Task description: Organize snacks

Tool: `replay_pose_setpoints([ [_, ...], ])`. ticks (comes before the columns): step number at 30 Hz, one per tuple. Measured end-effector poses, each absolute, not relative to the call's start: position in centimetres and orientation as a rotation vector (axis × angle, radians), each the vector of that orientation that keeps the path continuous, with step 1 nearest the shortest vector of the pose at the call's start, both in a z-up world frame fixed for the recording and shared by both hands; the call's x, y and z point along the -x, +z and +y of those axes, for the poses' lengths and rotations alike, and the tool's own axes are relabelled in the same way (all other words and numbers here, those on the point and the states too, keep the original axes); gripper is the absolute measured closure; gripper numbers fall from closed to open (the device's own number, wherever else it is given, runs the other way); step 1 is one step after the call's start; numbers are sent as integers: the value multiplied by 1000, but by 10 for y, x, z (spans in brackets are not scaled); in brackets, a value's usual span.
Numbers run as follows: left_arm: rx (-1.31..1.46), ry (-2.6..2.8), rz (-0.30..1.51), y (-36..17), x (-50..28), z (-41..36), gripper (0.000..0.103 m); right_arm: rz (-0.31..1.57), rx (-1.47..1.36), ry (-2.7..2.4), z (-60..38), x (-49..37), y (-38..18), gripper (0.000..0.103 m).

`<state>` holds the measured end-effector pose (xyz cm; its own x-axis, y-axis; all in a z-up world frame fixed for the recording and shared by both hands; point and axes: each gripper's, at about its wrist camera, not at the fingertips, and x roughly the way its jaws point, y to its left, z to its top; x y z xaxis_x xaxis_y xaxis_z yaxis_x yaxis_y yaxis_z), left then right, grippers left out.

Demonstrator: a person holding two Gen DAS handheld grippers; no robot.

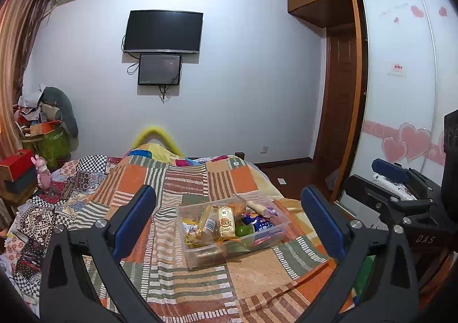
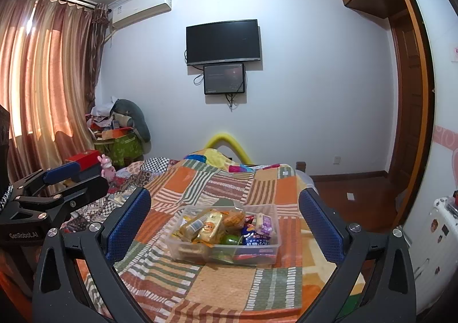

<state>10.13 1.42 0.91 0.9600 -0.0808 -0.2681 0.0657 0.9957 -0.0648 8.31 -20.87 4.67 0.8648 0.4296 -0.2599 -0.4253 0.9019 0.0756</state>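
A clear plastic box (image 1: 197, 258) full of snacks sits on the patchwork bedspread (image 1: 183, 180); it also shows in the right wrist view (image 2: 270, 251). Inside are gold wrapped packets (image 1: 226, 221), a green item (image 1: 244, 231) and a blue packet (image 1: 262, 223). My left gripper (image 1: 229, 220) is open and empty, held above the bed short of the box. My right gripper (image 2: 224, 223) is open and empty too, at about the same distance. Each gripper shows at the edge of the other's view, the right (image 1: 395, 177) and the left (image 2: 57, 180).
The bed runs away toward a wall with a TV (image 1: 163, 31) and a small screen (image 1: 159, 69). Clutter and bags (image 2: 120, 134) stand far left by the curtains. A wardrobe (image 1: 400, 79) and wood floor (image 2: 352, 200) lie to the right.
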Motion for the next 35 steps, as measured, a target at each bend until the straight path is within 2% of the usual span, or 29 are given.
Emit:
replay_pose_setpoints([
  [35,79,-125,298,8,-103,11,0,279,-25,446,-212,-80,50,0],
])
